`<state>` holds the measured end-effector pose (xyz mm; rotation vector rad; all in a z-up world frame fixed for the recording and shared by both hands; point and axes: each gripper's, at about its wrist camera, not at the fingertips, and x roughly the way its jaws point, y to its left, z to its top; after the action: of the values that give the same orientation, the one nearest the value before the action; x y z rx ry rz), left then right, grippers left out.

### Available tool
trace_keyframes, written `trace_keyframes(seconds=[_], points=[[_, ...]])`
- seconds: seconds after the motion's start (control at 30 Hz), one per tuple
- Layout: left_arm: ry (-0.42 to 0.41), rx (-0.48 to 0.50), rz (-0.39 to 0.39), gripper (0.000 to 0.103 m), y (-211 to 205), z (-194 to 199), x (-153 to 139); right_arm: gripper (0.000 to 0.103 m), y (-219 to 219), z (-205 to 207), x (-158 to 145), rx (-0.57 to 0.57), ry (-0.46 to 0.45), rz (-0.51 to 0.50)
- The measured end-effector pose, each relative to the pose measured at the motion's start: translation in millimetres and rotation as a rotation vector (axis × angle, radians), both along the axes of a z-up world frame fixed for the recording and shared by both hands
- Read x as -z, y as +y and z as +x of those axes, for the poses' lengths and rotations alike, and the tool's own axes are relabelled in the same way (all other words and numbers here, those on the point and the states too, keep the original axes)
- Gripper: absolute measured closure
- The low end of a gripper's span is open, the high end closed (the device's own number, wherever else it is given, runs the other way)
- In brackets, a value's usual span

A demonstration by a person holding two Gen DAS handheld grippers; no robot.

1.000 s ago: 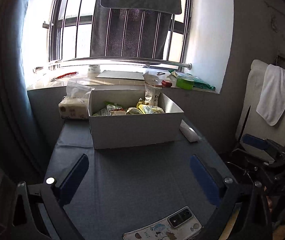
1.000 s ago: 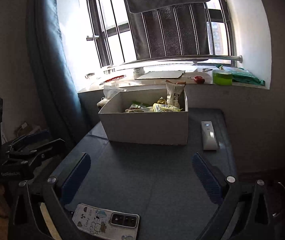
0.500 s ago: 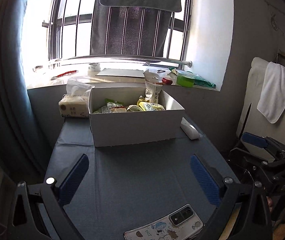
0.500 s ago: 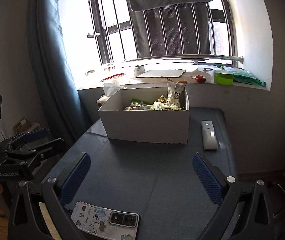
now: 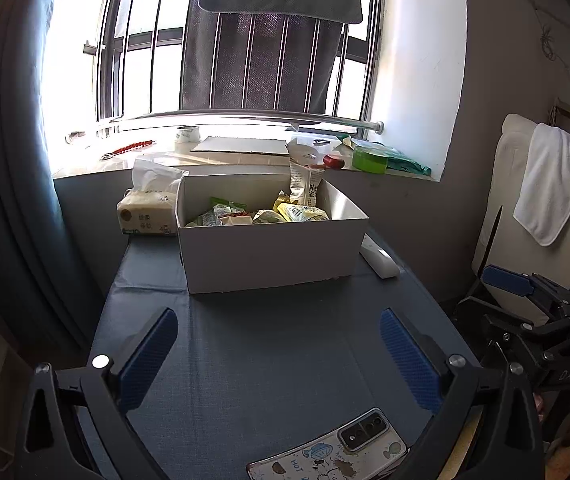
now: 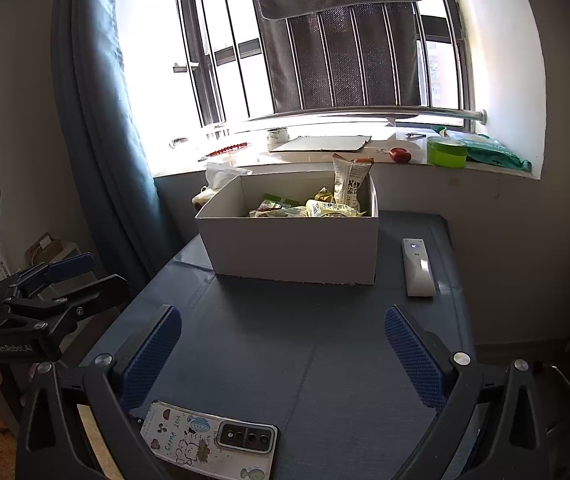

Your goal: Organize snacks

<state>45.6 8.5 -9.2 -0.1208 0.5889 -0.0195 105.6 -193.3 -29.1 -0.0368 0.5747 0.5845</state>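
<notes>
- Fingers (image 5: 149,354) of left gripper (image 5: 277,320) spread wide, blue pads facing each other, nothing between them; it hovers over the near part of the table (image 5: 269,352).
- Right gripper (image 6: 283,322) same: fingers (image 6: 413,356) spread apart, holding nothing, over the near table edge.
- Each gripper shows in the other's view: right one off the table's right side (image 5: 525,304), left one off the left side (image 6: 45,296). Both well apart from the box.
- Snacks (image 5: 261,212) sit inside the white cardboard box (image 5: 273,256) at the far middle of the table, close to the windowsill (image 5: 245,160).
- Box is open-topped. Packets lie piled flat on the bottom, green and yellow wrappers mixed.
- One tall packet (image 6: 351,184) stands upright at the far right corner of the box, top poking above the rim.
- Tissue pack (image 5: 147,210) just beside the box on its left, at the far left of the table.
- White remote (image 6: 417,266) lies flat on the table right of the box, near it, not touching as far as I can tell.
- Phone (image 6: 209,442) in a cartoon case lies camera side up at the near edge, partly under the right gripper's left finger in that view.
- Sill holds a green tub (image 6: 445,151), a red item (image 6: 400,155), a cardboard sheet (image 6: 321,144) and a tape roll (image 6: 277,136).
- White towel (image 5: 551,184) hangs at far right.
</notes>
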Motion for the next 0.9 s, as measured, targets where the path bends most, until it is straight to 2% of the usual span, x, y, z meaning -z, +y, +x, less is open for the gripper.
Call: trace_keyframes(seconds=[0.9], points=[[0.010,0.003,0.025,0.000,-3.0,1.2,-0.9,0.000,0.0,0.6,-0.9,-0.007,0.001,-0.003]])
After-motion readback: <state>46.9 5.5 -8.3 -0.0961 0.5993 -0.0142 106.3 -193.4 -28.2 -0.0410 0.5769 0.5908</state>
